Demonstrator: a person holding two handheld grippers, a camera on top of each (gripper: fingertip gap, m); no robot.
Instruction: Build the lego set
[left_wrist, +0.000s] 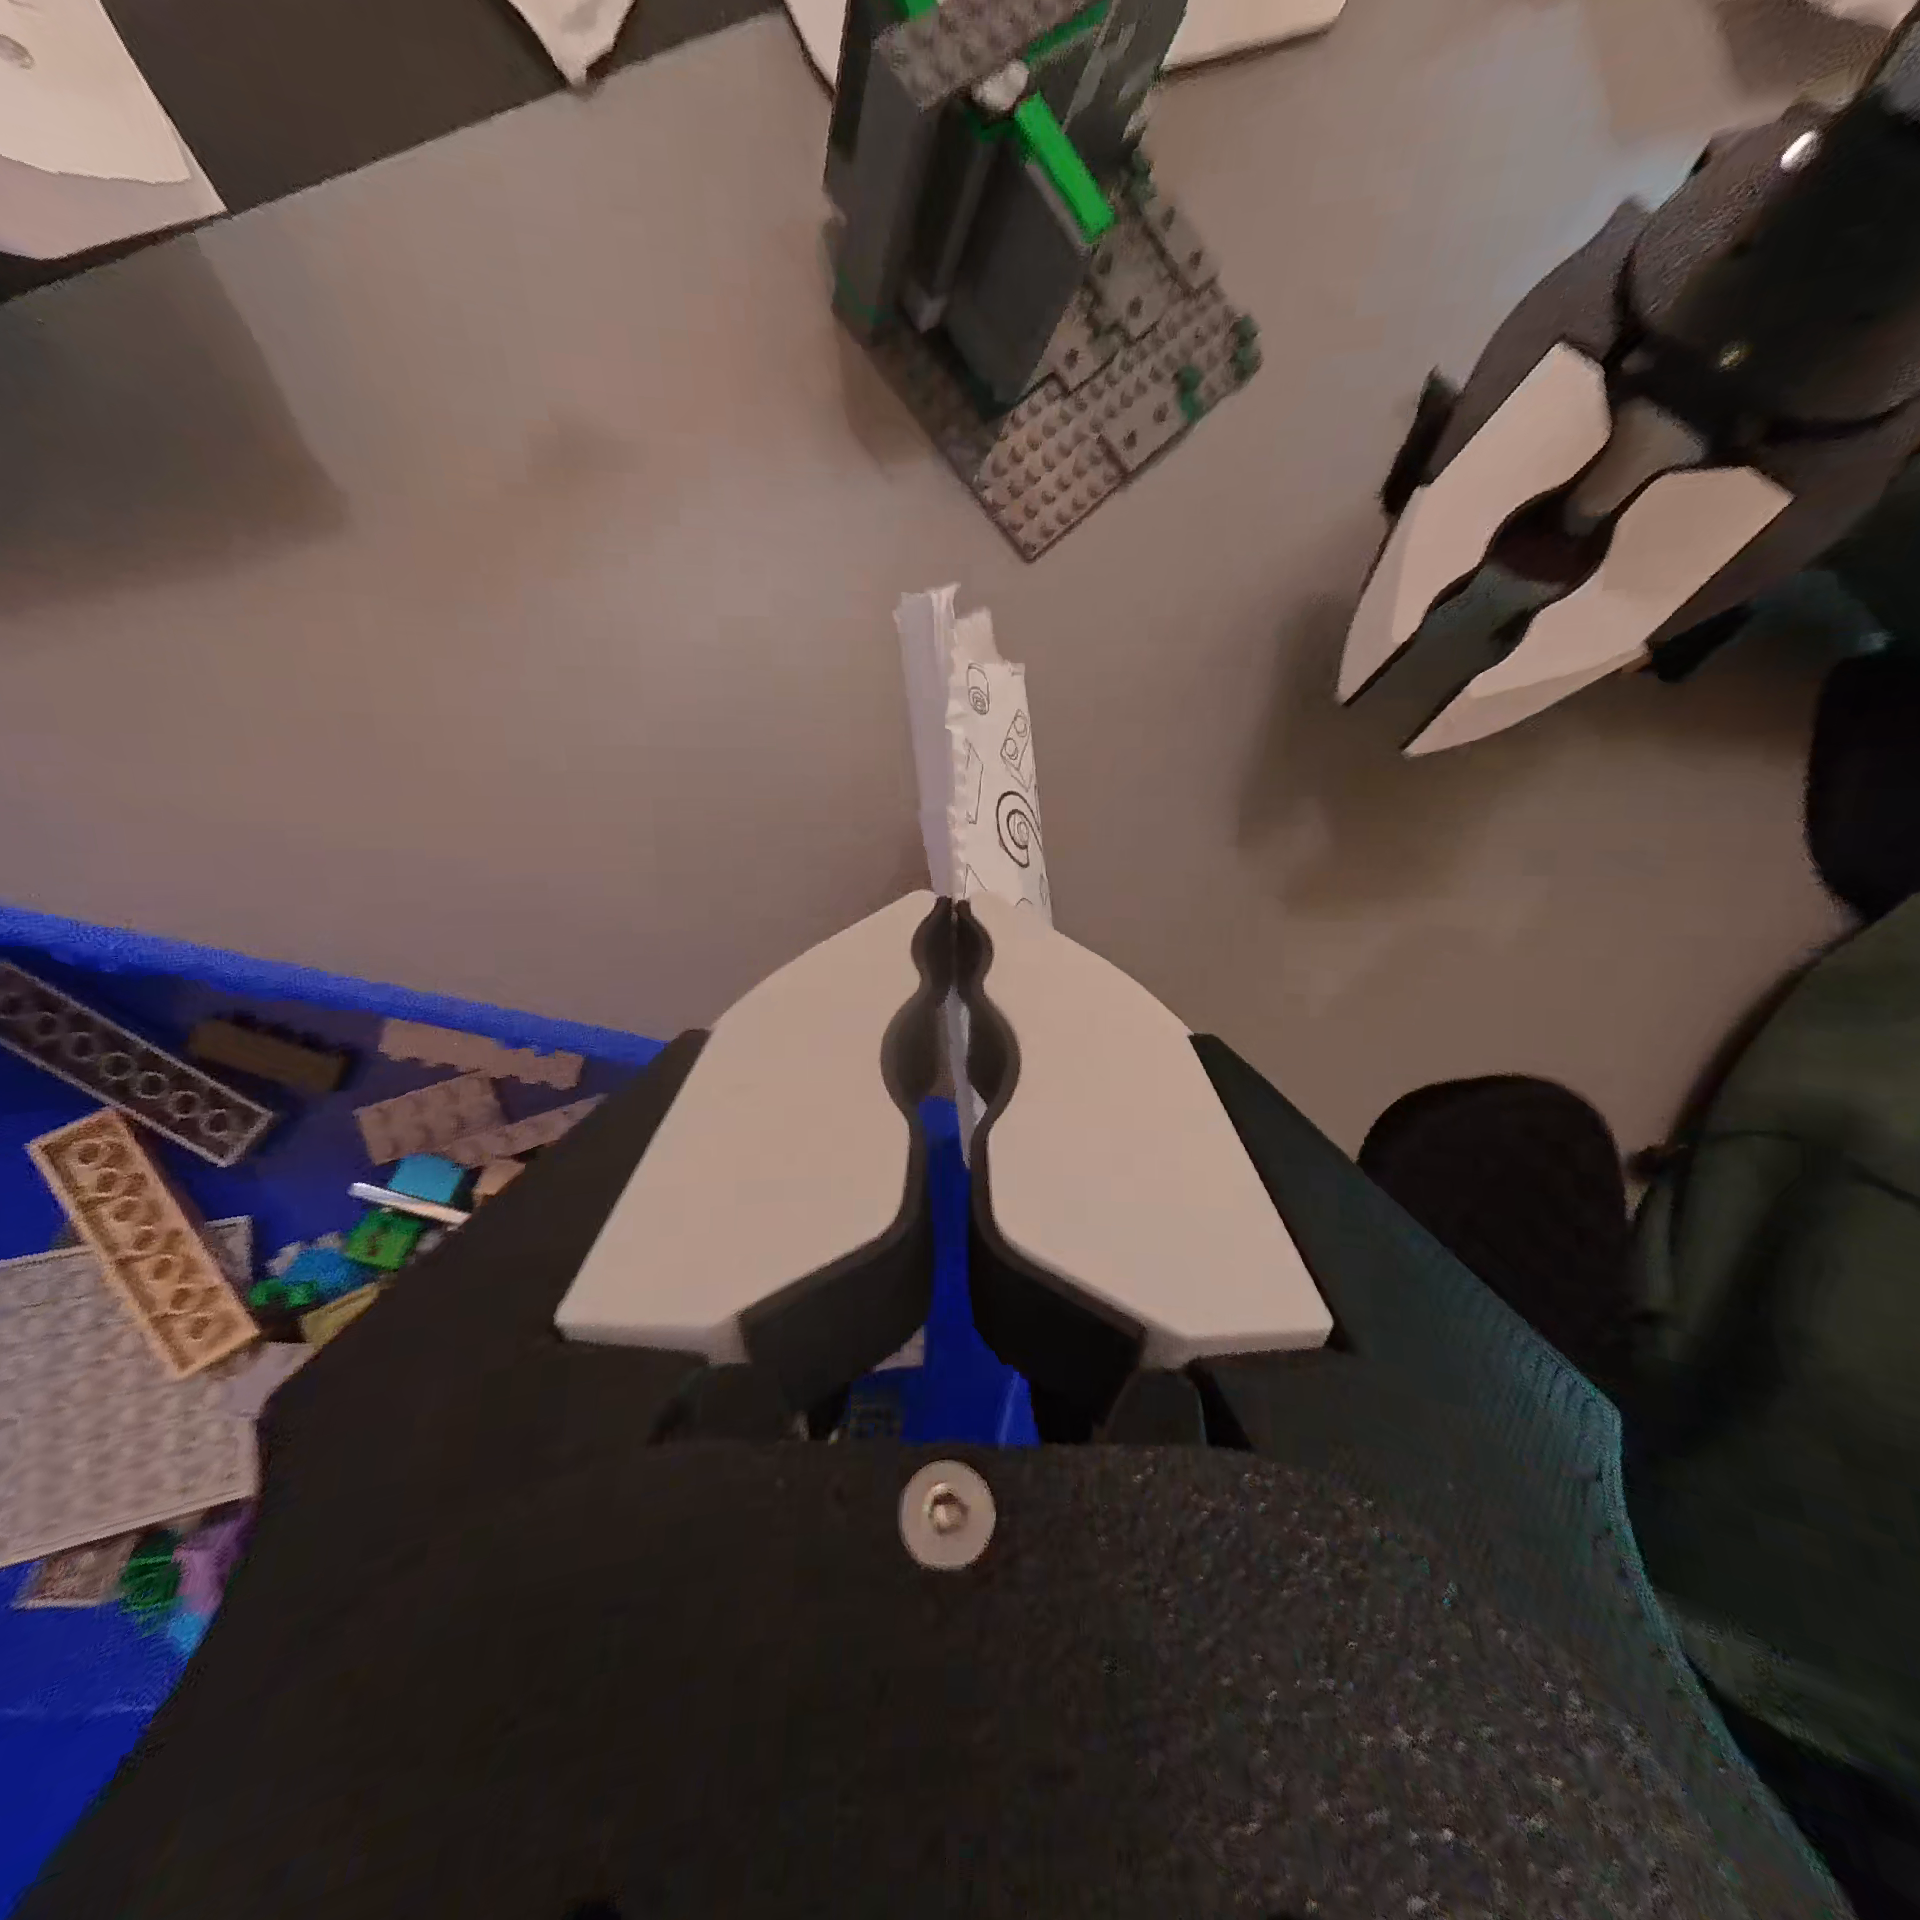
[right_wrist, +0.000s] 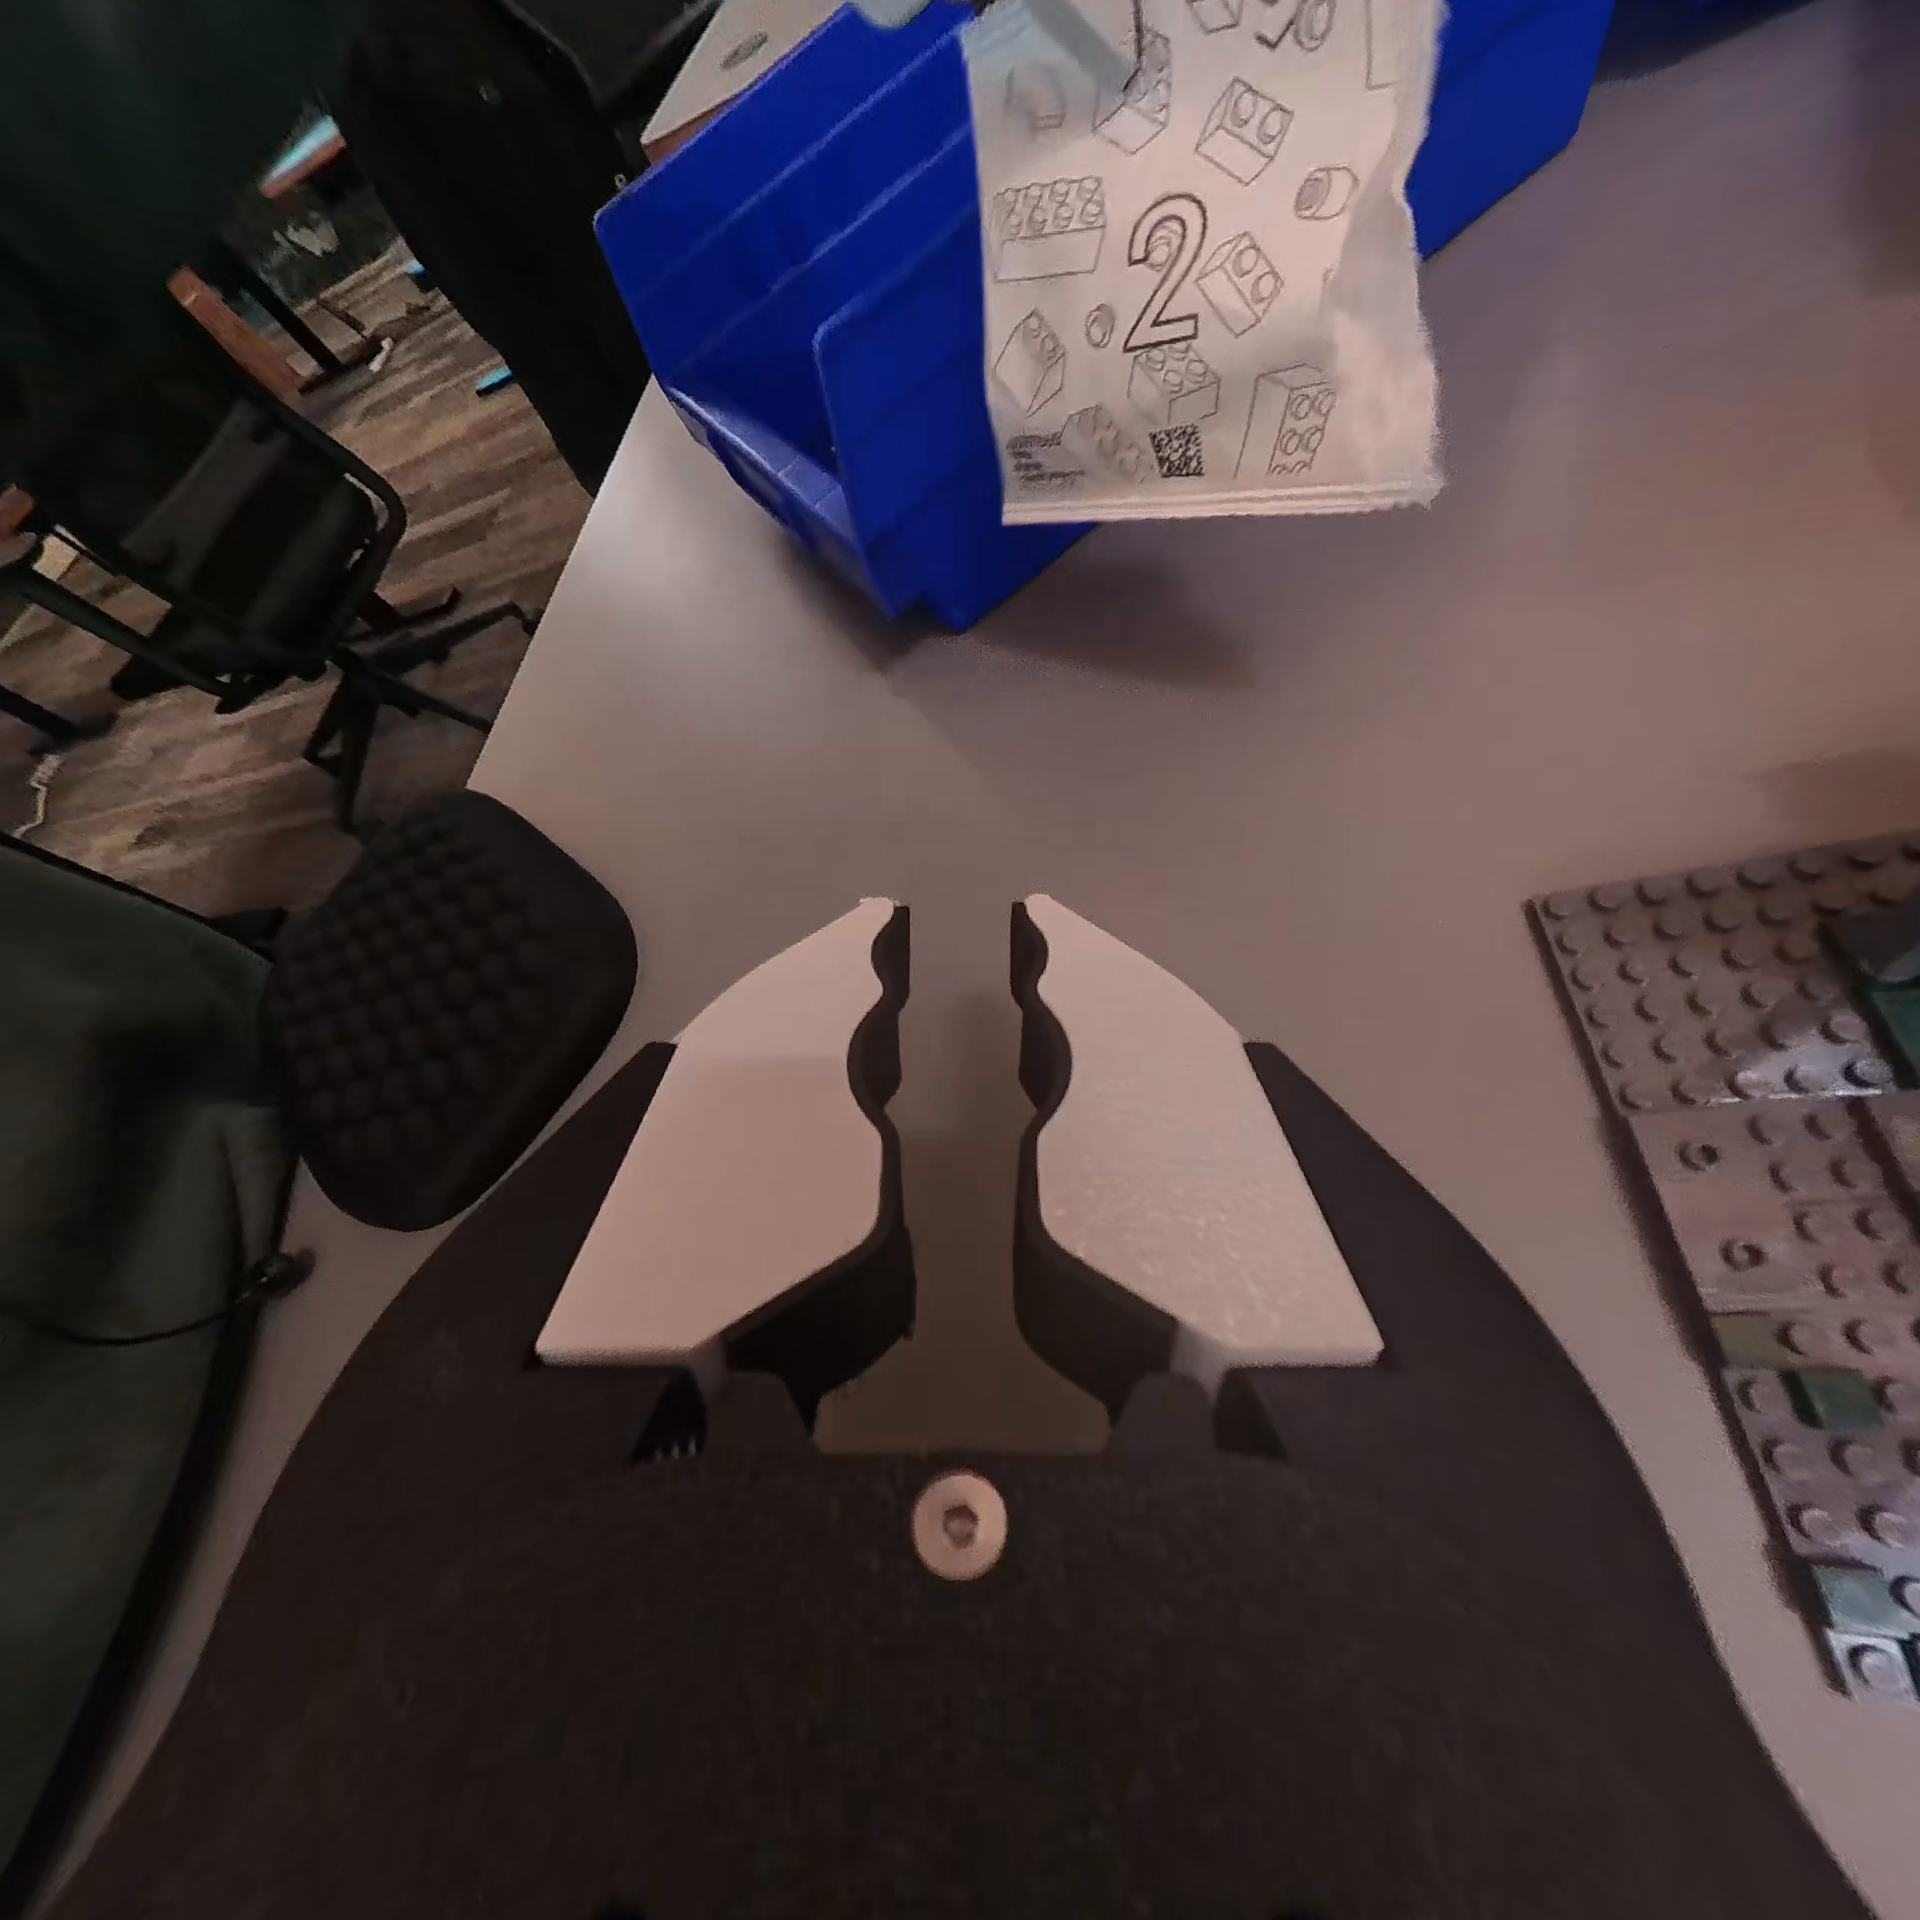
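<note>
My left gripper (left_wrist: 954, 909) is shut on a white printed paper parts bag (left_wrist: 982, 758), held edge-on above the grey table. The same bag (right_wrist: 1205, 281) hangs flat-on in the right wrist view, in front of a blue bin (right_wrist: 831, 343). My right gripper (right_wrist: 958, 914) is open and empty over the table; it also shows in the left wrist view (left_wrist: 1392, 717) at the right. The partly built grey and green lego model (left_wrist: 1039, 260) stands on a studded grey baseplate (left_wrist: 1060, 468); the baseplate (right_wrist: 1714, 1039) lies to the right of my right gripper.
The blue bin (left_wrist: 312, 987) at lower left holds several loose lego plates and bricks. White sheets (left_wrist: 73, 125) lie at the far table edge. A black chair armrest (right_wrist: 436, 997) and a dark chair (right_wrist: 260, 582) stand off the table's left edge. Across from one pair of fingers to the other is roughly 15 centimetres.
</note>
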